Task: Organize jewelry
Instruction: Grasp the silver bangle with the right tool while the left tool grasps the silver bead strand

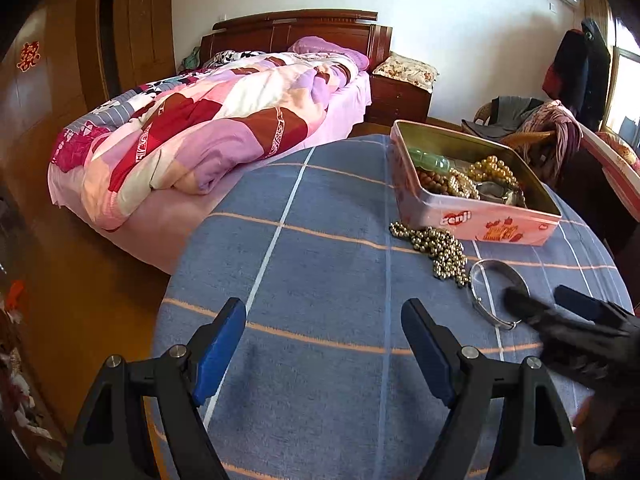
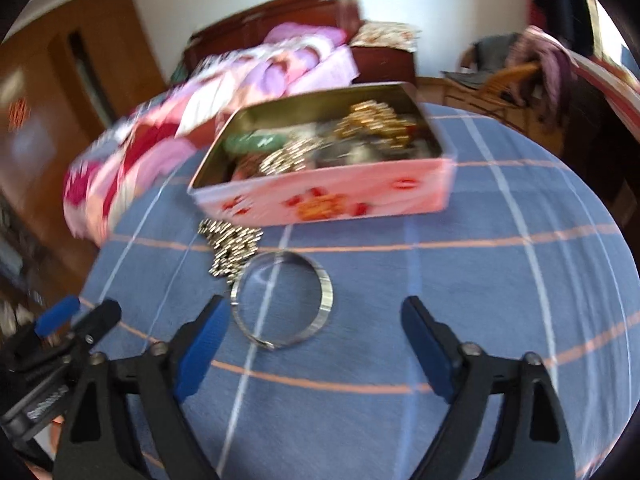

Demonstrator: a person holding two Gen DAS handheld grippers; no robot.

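Observation:
A pink tin box [image 1: 500, 228] [image 2: 332, 196] stands open on the blue checked table, holding gold beads [image 1: 494, 170], a green bangle [image 1: 430, 160] and other jewelry. A gold bead necklace [image 1: 438, 248] [image 2: 230, 250] lies in a heap just in front of the tin. A silver bangle [image 1: 482, 300] [image 2: 326, 292] lies flat beside the necklace. My left gripper [image 1: 324, 316] is open and empty over bare cloth. My right gripper [image 2: 316, 320] is open, its jaws on either side of the bangle's near part; it shows in the left wrist view [image 1: 540, 296].
The round table [image 1: 320, 240] is covered with a blue cloth with white and orange lines. A bed with a pink quilt [image 1: 208, 132] stands behind it at left. A nightstand [image 1: 400, 92] and a chair with clothes [image 1: 532, 124] stand at the back.

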